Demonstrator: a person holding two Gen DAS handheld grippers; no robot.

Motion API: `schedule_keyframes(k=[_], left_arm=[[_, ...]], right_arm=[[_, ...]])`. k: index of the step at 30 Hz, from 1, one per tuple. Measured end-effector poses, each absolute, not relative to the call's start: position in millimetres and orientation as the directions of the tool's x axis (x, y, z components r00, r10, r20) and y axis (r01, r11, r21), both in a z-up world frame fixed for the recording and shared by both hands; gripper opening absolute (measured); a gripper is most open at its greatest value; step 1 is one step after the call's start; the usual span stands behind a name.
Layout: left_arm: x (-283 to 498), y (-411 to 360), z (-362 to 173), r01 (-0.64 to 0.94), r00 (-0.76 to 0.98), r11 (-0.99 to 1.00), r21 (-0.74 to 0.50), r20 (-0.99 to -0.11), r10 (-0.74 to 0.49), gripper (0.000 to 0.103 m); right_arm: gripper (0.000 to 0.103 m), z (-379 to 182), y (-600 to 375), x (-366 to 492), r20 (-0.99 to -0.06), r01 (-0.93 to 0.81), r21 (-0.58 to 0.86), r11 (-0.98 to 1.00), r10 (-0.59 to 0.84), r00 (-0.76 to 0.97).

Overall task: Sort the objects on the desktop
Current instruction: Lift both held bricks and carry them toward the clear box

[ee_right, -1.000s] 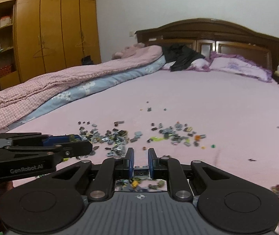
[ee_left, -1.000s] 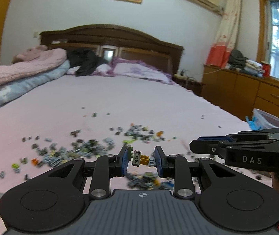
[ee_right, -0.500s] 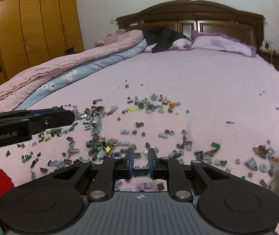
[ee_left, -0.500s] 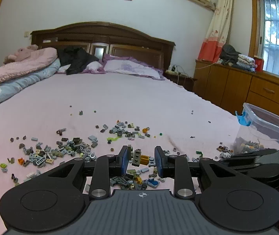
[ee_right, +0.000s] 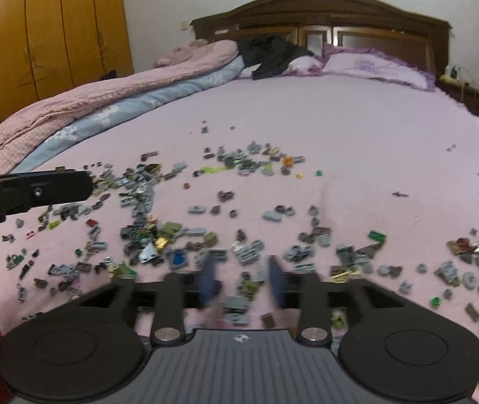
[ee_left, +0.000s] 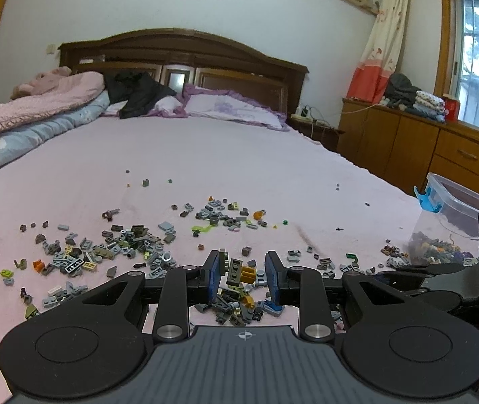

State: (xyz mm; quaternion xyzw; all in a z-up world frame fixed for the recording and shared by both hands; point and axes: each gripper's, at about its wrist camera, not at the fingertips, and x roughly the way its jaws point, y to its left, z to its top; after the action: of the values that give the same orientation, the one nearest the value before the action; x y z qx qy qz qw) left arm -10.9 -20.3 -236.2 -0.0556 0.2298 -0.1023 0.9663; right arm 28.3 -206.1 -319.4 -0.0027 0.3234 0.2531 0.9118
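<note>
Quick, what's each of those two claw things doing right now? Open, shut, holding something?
Left gripper: holding a small clump of bricks between its fingers, above the bed.
Right gripper: open and empty, though blurred by motion.

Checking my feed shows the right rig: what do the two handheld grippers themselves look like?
Both match: the left gripper and right gripper have matte black bodies with two round discs, silver pivot bolts, a ribbed grey centre plate marked with a small crosshair, and blue pads on the black fingers. Seen side-on from the right wrist camera, the left gripper carries partly cut-off white lettering. No cables or sleeves show.
</note>
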Motion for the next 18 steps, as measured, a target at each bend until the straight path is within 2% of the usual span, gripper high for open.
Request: schedule_keyframes(k=[3,5,8,10,13,14,18], left_arm=[[-10,-22,-238,0.174,0.87,0.973,-0.155,-0.439,-0.225,0.029],[-10,-22,-238,0.174,0.868,0.972,-0.155,-0.442,-0.226,0.029],[-11,-24,-239,0.171,0.867,0.973,-0.154,-0.445,-0.223,0.029],[-10,-24,-239,0.169,0.867,0.973,-0.154,-0.446,-0.221,0.029],[-11,-28,-238,0.168,0.867,0.974,-0.154,-0.446,-0.22,0.029],[-11,-28,-238,0.17,0.867,0.974,-0.152,-0.446,-0.221,0.029],[-11,-32,-238,0.173,0.867,0.974,-0.149,-0.446,-0.222,0.029]], right_arm=[[0.061,-322,-204,29,-0.597,-0.462,0.156,0.873,0.456,0.66],[0.07,-324,-200,27,-0.599,-0.471,0.147,0.87,0.457,0.658],[0.072,-327,-191,17,-0.592,-0.513,0.117,0.851,0.474,0.651],[0.063,-328,-184,9,-0.586,-0.54,0.1,0.836,0.488,0.647],[0.036,-328,-183,7,-0.585,-0.534,0.088,0.841,0.478,0.655],[0.024,-327,-185,8,-0.584,-0.527,0.099,0.844,0.478,0.656],[0.024,-326,-189,9,-0.576,-0.508,0.118,0.853,0.476,0.665]])
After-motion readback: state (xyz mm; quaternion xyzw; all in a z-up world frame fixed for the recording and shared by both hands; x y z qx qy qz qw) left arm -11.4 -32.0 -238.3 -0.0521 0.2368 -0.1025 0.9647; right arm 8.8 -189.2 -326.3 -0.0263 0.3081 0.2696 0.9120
